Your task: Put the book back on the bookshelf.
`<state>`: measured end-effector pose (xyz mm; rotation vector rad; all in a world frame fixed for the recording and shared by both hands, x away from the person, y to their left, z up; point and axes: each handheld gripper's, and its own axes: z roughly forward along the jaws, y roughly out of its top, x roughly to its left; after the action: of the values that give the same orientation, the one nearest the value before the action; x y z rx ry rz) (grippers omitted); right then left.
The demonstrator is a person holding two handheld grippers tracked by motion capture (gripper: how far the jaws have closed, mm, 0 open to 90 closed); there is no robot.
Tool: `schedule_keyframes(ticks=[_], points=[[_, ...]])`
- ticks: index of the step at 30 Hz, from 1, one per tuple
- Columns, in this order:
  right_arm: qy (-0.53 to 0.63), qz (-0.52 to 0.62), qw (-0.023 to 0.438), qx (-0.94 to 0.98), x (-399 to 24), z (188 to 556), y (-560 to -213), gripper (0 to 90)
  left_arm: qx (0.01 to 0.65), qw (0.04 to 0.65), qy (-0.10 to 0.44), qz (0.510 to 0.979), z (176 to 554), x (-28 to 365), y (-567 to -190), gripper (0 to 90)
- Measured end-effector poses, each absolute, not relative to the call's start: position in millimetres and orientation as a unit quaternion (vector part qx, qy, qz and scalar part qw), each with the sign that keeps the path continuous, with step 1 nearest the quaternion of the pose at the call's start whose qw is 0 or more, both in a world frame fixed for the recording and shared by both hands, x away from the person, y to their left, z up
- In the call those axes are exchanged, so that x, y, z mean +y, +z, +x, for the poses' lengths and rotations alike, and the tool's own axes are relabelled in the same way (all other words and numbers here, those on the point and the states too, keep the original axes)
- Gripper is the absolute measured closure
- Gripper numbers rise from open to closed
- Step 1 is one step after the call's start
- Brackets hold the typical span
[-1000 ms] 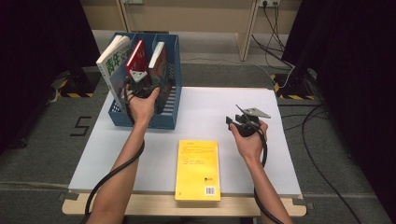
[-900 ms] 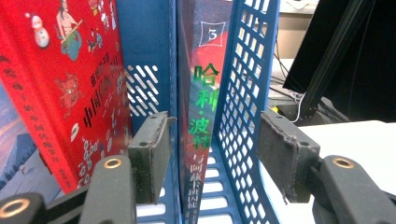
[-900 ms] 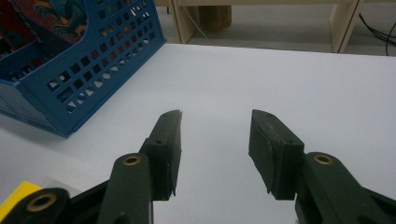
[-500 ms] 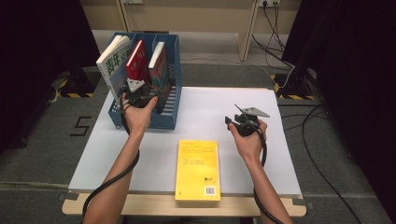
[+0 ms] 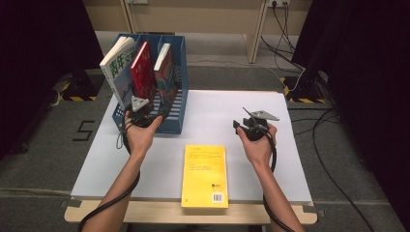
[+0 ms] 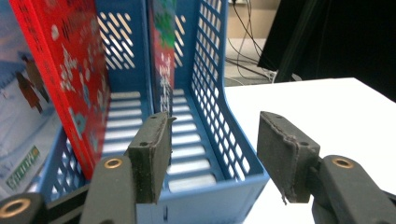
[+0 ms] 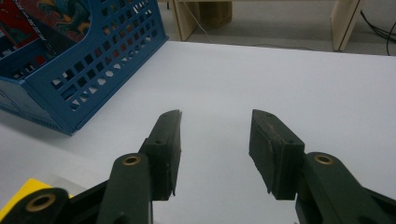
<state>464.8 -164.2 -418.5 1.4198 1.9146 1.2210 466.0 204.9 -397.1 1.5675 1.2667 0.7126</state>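
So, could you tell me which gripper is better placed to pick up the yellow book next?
Probably the right. The right gripper hovers open over bare table beside the yellow book, while the left gripper sits at the blue rack, farther from the book.

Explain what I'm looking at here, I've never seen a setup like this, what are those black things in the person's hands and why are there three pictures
A person sits at a white table and holds a hand-operated gripper in each hand: a black tool with two jaws that pinch things. The high view is taken from above the person's side. In it, the left gripper sits at the front of a blue file rack, and the right gripper hovers over bare table. The other two pictures come from small cameras riding on the grippers, looking along their jaws. Both grippers are open and hold nothing. The rack holds three upright books: a white book, a red book and a third book. A yellow book lies flat near the table's front edge.
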Motion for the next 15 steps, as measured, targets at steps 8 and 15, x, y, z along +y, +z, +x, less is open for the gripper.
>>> schedule_keyframes(ticks=[8,15], points=[[0.442,0.516,0.224,0.699,-160.2,464.0,-420.8,54.2,0.51,0.479,0.27,0.662,449.3,197.0,-411.3,43.7],[0.441,0.515,0.22,0.701,-160.0,461.8,-421.5,54.3,0.505,0.47,0.259,0.676,437.9,190.4,-426.1,43.5]])
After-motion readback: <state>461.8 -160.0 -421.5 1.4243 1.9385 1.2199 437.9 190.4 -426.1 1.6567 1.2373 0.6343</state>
